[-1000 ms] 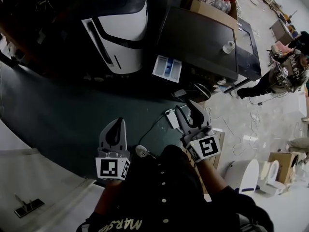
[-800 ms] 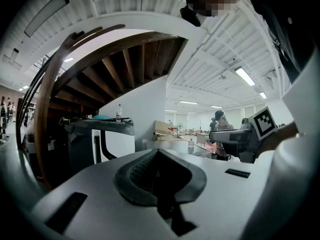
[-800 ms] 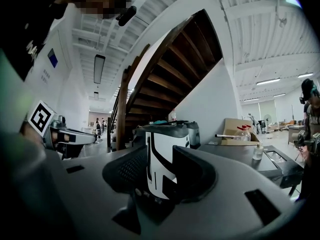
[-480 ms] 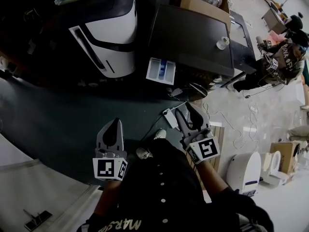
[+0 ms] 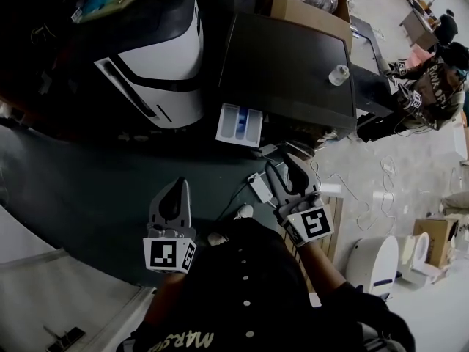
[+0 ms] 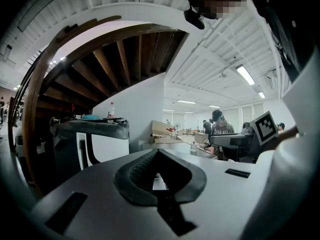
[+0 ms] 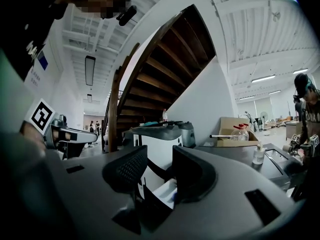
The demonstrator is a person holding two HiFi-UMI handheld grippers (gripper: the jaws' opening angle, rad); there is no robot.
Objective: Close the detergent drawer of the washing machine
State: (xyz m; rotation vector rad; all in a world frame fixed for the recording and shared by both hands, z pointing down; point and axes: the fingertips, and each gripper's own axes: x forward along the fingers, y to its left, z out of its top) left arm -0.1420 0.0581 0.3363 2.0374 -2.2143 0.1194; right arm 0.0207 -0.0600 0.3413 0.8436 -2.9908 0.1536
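My right claw (image 5: 284, 169), jaws apart and empty, and left claw (image 5: 176, 189), jaws together, hang well short of the white-and-blue plastic detergent drawer (image 5: 240, 123) jutting from the dark washing machine (image 5: 293, 64); an off-centre shove could jam it.

Floor in 2 parts: dark green floor (image 5: 88, 196) on L, pale concrete floor (image 5: 399, 171) on R. On the green: white/blk appliance (image 5: 157, 72), dark washing machine (image 5: 289, 64) just beside it, white power strip (image 5: 259, 187) w/ cable nr the machine's front. On the pale part: loose white cables (image 5: 374, 196), white toilets (image 5: 379, 259), cardboard box (image 5: 429, 233) nr them. Machine top carries a small clear bottle (image 5: 337, 74) + an open carton (image 5: 308, 13) at the back.
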